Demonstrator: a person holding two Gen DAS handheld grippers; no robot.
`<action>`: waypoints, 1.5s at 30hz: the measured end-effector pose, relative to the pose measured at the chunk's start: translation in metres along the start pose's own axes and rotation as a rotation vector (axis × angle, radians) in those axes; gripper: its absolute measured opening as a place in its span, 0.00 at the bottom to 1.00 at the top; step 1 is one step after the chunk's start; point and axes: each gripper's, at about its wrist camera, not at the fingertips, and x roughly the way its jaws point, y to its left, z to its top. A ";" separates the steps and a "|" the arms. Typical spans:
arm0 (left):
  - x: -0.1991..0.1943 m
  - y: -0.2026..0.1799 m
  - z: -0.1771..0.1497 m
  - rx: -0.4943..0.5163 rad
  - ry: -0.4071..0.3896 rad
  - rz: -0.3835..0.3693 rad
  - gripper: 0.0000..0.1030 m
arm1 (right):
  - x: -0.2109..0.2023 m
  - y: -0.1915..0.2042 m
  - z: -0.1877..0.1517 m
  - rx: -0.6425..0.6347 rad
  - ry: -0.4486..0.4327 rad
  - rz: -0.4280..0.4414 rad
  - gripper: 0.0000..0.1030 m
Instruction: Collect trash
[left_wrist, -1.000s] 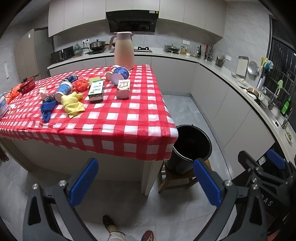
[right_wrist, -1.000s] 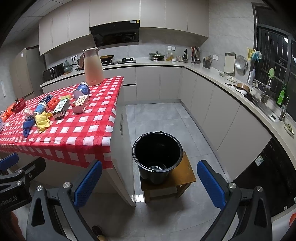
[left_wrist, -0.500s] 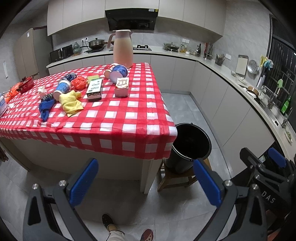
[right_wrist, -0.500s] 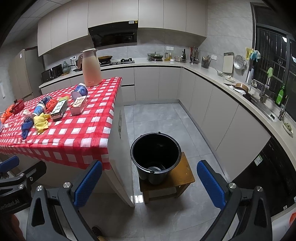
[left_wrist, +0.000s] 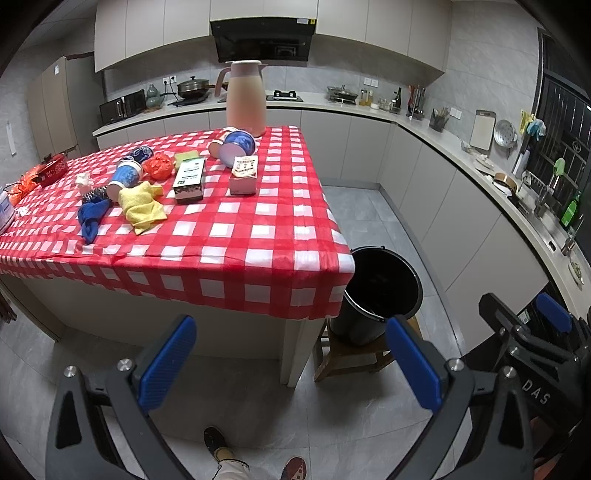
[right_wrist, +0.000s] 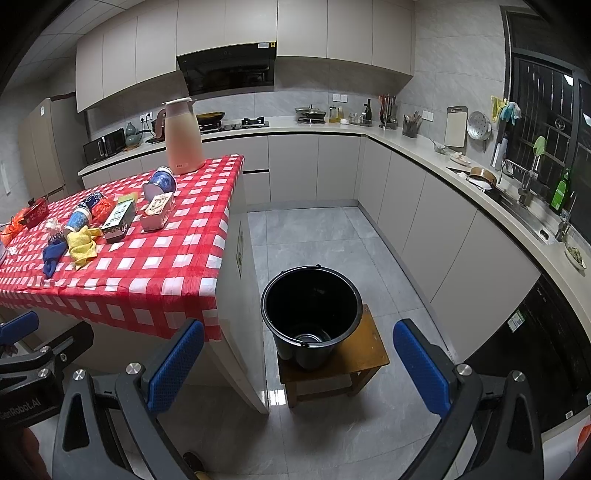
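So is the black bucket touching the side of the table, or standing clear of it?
Apart. The right wrist view shows grey floor between the black bucket on its wooden stool and the table.

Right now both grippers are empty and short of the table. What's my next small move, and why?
Probably bring the left gripper forward and up toward the yellow cloth, one of the pieces nearest the table's front edge. Its fingers are wide apart and hold nothing, the litter sits untouched on the red checked tablecloth, and the black bucket waits open on the wooden stool at the table's end.
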 end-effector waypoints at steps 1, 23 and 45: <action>0.000 0.000 0.000 0.000 0.000 0.001 1.00 | 0.000 0.000 0.000 0.001 -0.001 0.001 1.00; -0.008 0.012 0.002 0.000 -0.009 0.010 1.00 | -0.003 0.009 0.004 -0.009 -0.016 0.008 1.00; 0.001 0.035 0.012 -0.030 -0.015 0.065 1.00 | 0.003 0.027 0.014 -0.027 -0.042 0.044 1.00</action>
